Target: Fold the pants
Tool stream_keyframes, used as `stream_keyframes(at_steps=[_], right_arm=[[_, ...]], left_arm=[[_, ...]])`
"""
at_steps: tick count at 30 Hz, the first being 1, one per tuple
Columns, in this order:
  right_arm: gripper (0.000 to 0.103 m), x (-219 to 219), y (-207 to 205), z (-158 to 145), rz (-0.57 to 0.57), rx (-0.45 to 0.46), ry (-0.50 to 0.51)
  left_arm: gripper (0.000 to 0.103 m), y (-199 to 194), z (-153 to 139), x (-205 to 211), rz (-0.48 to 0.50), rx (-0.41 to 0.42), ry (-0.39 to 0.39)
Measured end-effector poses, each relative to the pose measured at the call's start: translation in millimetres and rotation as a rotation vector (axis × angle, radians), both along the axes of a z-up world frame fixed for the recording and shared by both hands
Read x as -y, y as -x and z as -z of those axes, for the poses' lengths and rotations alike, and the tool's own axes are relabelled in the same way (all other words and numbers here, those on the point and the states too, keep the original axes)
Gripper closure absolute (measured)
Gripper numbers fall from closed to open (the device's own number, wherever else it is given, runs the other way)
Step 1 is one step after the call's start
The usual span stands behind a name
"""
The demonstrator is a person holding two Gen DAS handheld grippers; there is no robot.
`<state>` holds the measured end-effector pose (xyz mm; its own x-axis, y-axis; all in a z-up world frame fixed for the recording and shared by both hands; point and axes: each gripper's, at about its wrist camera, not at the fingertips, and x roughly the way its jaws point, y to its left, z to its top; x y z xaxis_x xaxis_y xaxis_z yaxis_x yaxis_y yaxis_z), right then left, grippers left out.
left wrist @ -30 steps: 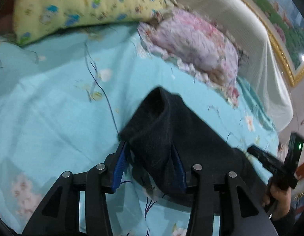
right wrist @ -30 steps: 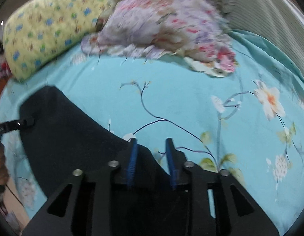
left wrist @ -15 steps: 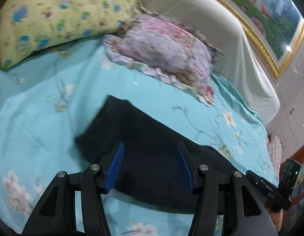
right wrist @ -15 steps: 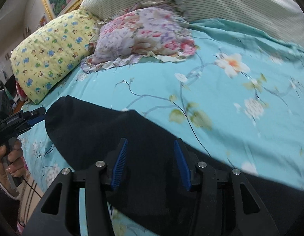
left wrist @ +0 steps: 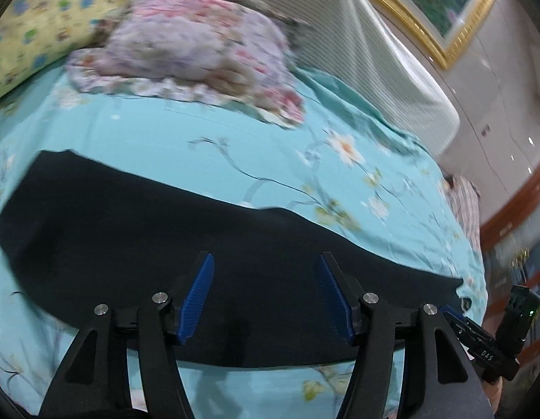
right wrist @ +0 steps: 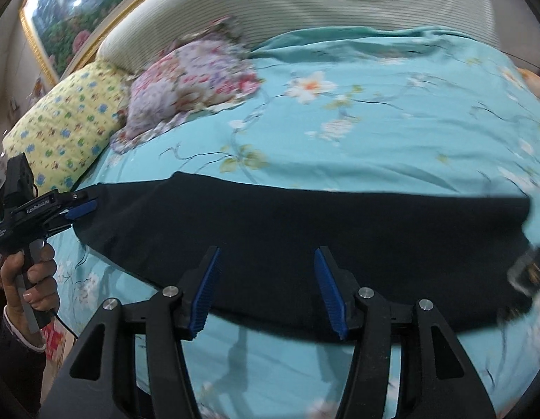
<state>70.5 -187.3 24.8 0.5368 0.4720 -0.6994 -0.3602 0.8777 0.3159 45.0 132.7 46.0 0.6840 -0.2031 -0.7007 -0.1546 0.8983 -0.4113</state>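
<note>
Nearest each lens, blue-padded jaws standing wide, just been opening, nothing between them: left gripper [left wrist: 266, 293] and right gripper [right wrist: 266, 288], both above the black pants [left wrist: 158, 244], not touching. Beyond the pads, pants spread flat in a long band along the bed's near edge, on the turquoise floral sheet [left wrist: 235, 146]. At the band's right end, a blurred label, unreadable. Toward the head of the bed, a pink floral pillow [left wrist: 193, 42] and a yellow pillow [left wrist: 29, 28], the latter cut off.
</note>
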Motion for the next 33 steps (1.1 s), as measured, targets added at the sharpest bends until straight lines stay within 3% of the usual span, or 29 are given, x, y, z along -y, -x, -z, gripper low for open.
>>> stream_keyframes(at_steps=[15, 22, 33], right_arm=[[0.040, 94, 44, 17, 0.265, -0.046, -0.093], [0.038, 133, 43, 32, 0.410, -0.092, -0.189], [0.031, 162, 28, 47, 0.511, -0.150, -0.399]], left_arm=[[0.034, -45, 0, 109, 0.273, -0.038, -0.054], [0.032, -72, -4, 161, 0.402, -0.045, -0.103], [0.030, -107, 5, 242, 0.591, -0.084, -0.177]])
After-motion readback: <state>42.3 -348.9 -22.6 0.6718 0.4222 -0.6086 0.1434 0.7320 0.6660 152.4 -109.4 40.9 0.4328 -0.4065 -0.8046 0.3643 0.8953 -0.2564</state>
